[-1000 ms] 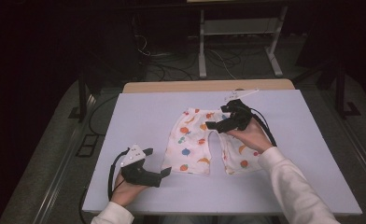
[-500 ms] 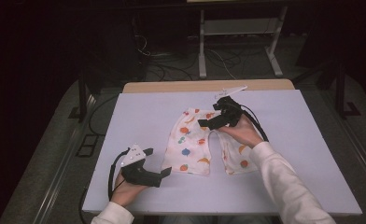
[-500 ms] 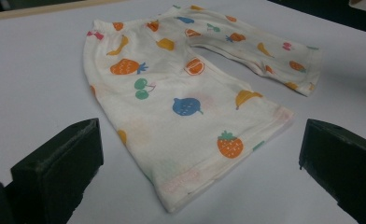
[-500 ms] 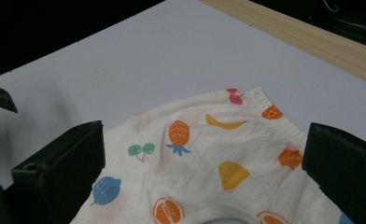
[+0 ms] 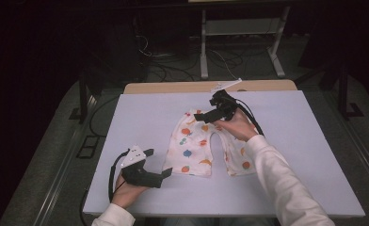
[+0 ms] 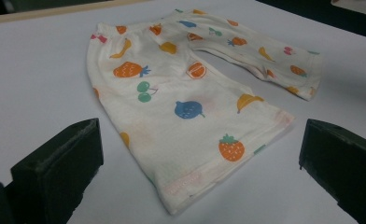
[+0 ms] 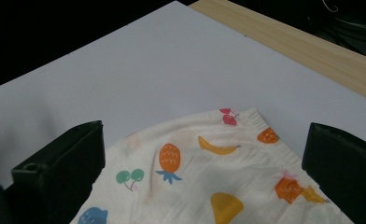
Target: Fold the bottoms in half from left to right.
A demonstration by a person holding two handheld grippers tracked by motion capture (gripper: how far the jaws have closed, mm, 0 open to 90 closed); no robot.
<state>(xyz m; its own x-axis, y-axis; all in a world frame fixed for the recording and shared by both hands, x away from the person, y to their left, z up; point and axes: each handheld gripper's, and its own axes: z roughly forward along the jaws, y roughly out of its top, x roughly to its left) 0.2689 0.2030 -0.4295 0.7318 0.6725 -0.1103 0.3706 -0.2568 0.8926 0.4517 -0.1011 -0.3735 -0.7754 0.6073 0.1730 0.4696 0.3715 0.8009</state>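
Fruit-print shorts [image 5: 206,146] flat at centre of white table [image 5: 140,113], right gripper [image 5: 202,116] spread over waistband, left gripper [image 5: 160,165] spread near lower-left hem, strawberry print [image 6: 231,147] clear in left gripper view.

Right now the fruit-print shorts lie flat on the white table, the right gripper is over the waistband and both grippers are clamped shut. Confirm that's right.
Not quite: both grippers are open. The left gripper and right gripper each show their jaws wide apart in their own gripper views. The fruit-print shorts do lie flat on the white table, the right gripper over the waistband.
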